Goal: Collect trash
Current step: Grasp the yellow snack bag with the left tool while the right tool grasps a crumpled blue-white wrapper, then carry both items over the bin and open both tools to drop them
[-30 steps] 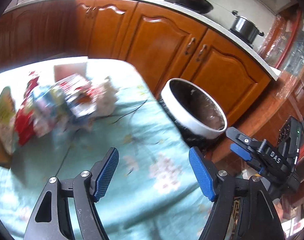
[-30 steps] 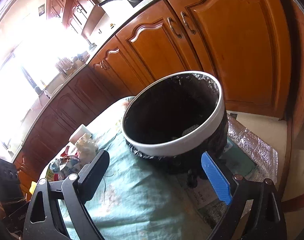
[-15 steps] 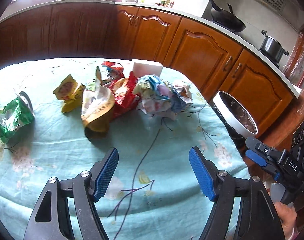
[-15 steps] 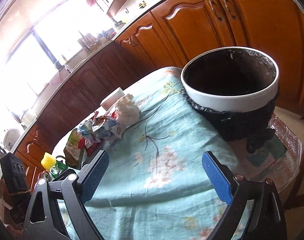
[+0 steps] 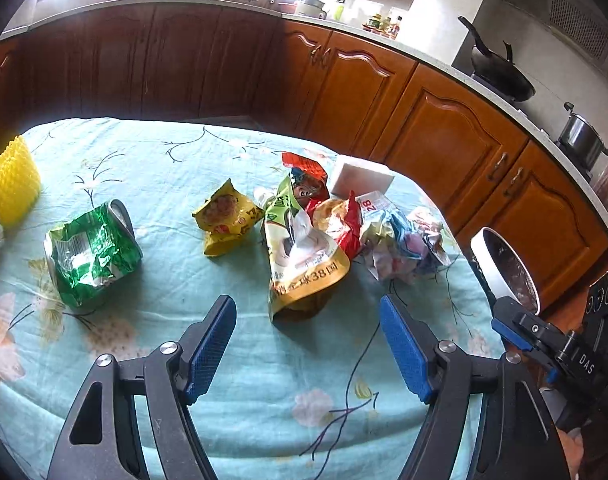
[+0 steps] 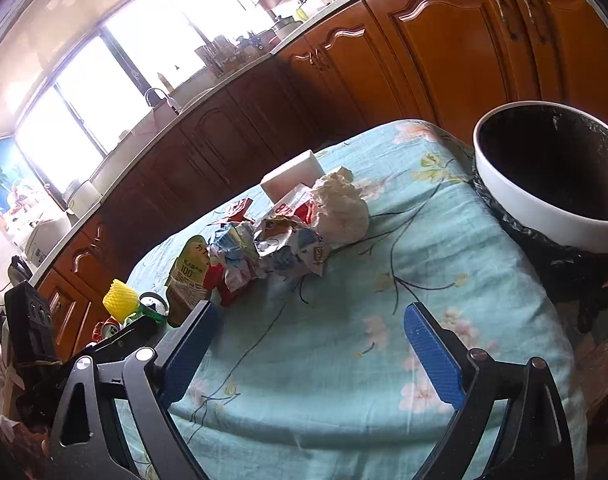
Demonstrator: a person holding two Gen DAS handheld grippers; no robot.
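The yellow snack bag is found at twelve o'clock, just ahead of the wide-open, empty left tool, nearer than the likewise open, empty right tool.

The bin is cut off by the right edge, its bottom too dark to tell.

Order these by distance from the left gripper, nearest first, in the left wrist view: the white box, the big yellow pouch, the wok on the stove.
From the left gripper:
1. Big yellow pouch, just ahead of the open jaws on the tablecloth.
2. White box, behind the wrapper pile, near the table's far edge.
3. Wok, off the table, on the counter, upper right.
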